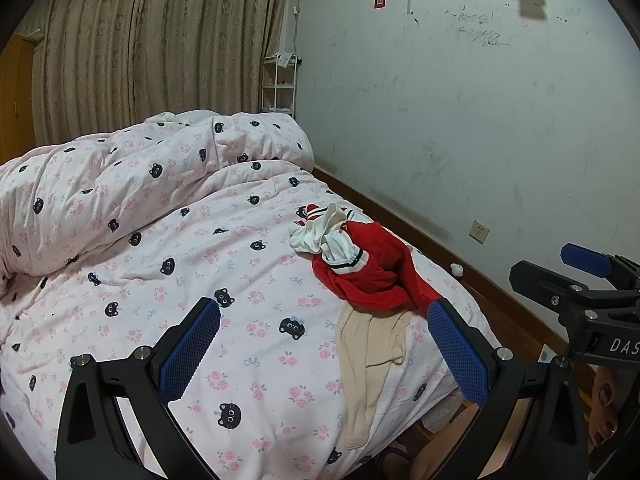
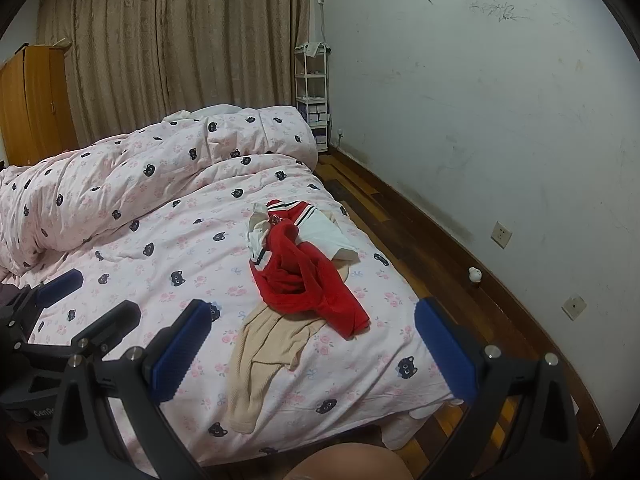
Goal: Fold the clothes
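The left gripper (image 1: 324, 344) is hovering above the near part of the bed with its jaws spread wide apart and nothing between them; its blue pads (image 1: 190, 354) are facing each other across open bedding. The right gripper (image 2: 312, 344) is hanging over the same end of the bed, its jaws likewise wide apart and gripping nothing. In the left wrist view the right gripper is showing at the right edge, out beyond the bed's side.

Just ahead of both grippers, a beige knit garment (image 2: 264, 360) is lying crumpled near the foot edge of the bed, one long part trailing toward that edge. A red sweater (image 2: 308, 284) is lying bunched on top of the beige garment's far end, touching it. A white garment with dark and red striped trim (image 1: 324, 236) is tangled into the red sweater's far side.

All three are resting on a pink duvet printed with black cat faces (image 1: 200, 240), which is heaped into a thick roll farther up the bed. Beyond it, tan curtains (image 2: 180, 48) are hanging, with a white shelf unit (image 2: 314, 92) standing in the corner against a scuffed white wall (image 2: 480, 120). A wooden wardrobe (image 2: 32, 100) is standing at the left.
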### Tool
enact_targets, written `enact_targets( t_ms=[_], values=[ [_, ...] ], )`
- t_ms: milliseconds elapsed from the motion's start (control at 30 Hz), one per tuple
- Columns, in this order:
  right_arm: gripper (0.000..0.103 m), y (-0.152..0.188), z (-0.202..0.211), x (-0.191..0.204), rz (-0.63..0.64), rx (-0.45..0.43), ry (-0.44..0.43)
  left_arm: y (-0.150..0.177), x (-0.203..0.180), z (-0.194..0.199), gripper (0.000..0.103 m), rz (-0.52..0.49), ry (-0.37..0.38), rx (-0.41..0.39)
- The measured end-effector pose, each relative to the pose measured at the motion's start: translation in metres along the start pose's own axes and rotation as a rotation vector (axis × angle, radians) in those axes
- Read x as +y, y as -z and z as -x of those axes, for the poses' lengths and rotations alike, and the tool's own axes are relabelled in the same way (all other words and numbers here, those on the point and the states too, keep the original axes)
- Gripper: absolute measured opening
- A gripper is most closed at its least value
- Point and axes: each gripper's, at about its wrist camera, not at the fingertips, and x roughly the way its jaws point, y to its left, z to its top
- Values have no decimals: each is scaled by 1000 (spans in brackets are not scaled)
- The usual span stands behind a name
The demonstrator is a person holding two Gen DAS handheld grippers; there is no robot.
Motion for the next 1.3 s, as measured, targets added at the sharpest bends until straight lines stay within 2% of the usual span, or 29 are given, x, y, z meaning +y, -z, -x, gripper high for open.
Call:
enact_targets(
  t_ms=[333,1300],
  values=[
    [103,-3,8,-2,1,-6,11,-1,1,-5,103,2,9,4],
    [103,-1,-35,-10,8,25,14,-7,-2,-41,103,23,-16,54]
  ],
)
